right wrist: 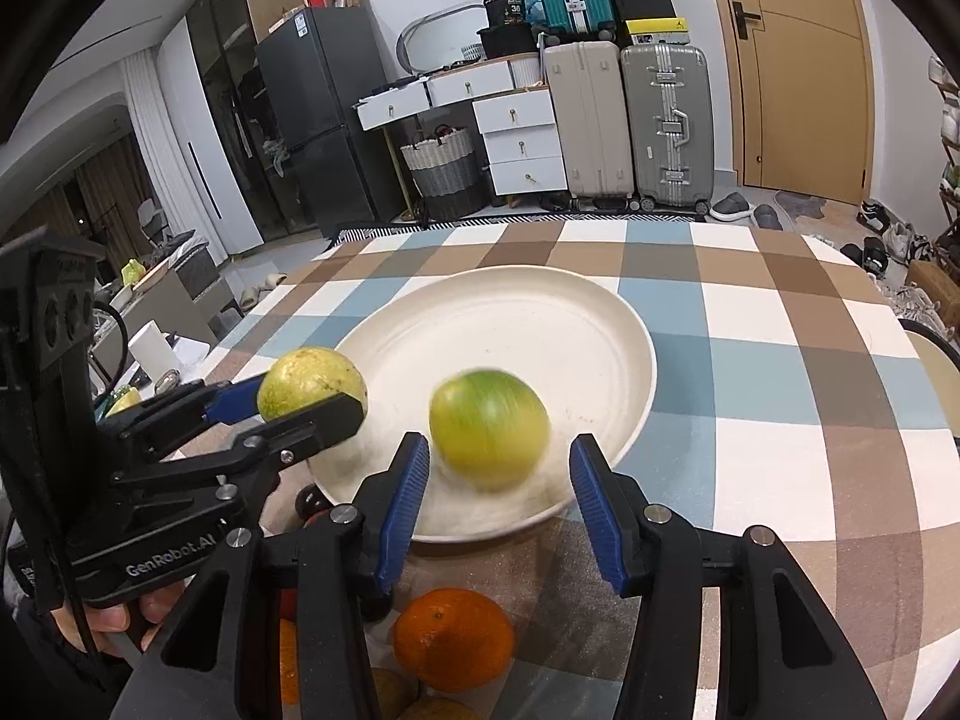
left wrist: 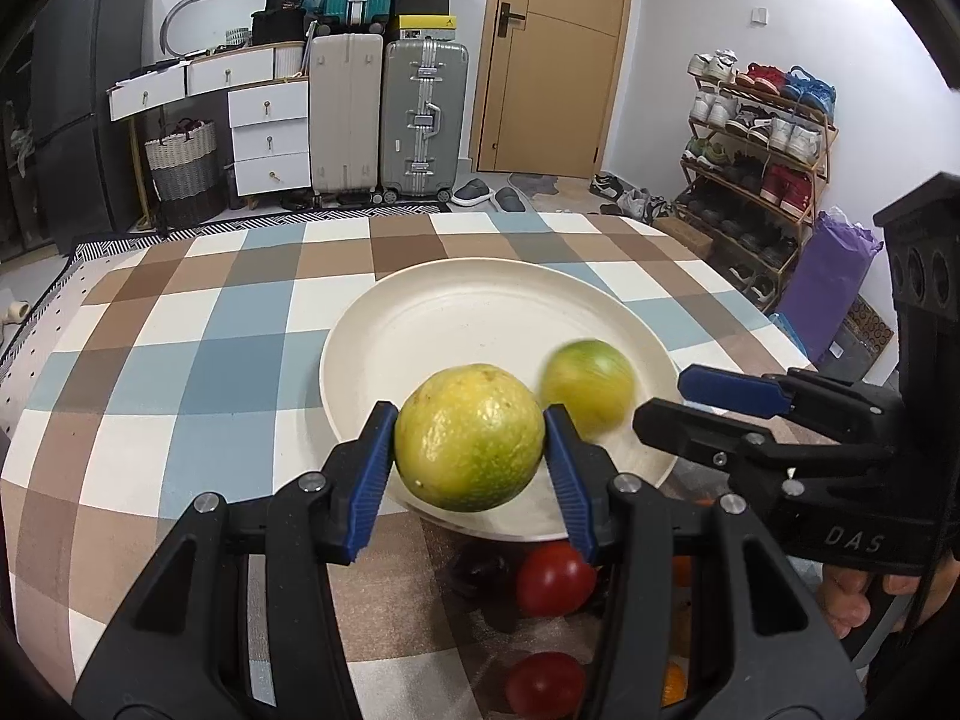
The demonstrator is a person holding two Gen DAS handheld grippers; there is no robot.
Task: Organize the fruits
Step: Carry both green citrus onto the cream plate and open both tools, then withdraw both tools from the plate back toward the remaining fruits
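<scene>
Your left gripper [left wrist: 470, 441] has its fingers clamped on a yellow-green fruit [left wrist: 470, 437], one blue pad on each side, and holds it over the near rim of the white plate [left wrist: 480, 306]. Your right gripper [right wrist: 499, 468] has its fingers apart with nothing pressed between them. A second green fruit [right wrist: 489, 437] sits on the plate just ahead of them, blurred as if rolling.

The risk is that loose fruit. The plate is shallow with a low rim, so a round fruit that rolls could run off onto the checked desk [right wrist: 780, 360]. If you release the held fruit from where it hangs at the rim, it could bounce out towards you, or strike the loose one and knock it off. The two grippers are also near each other, so a sideways move could bump them.

Both fruits are nearly round, with no clear long axis. I cannot tell where either stem end points. An orange [right wrist: 454, 636] and two tomatoes [left wrist: 555, 577] lie on the desk below the grippers, not yet sorted.
</scene>
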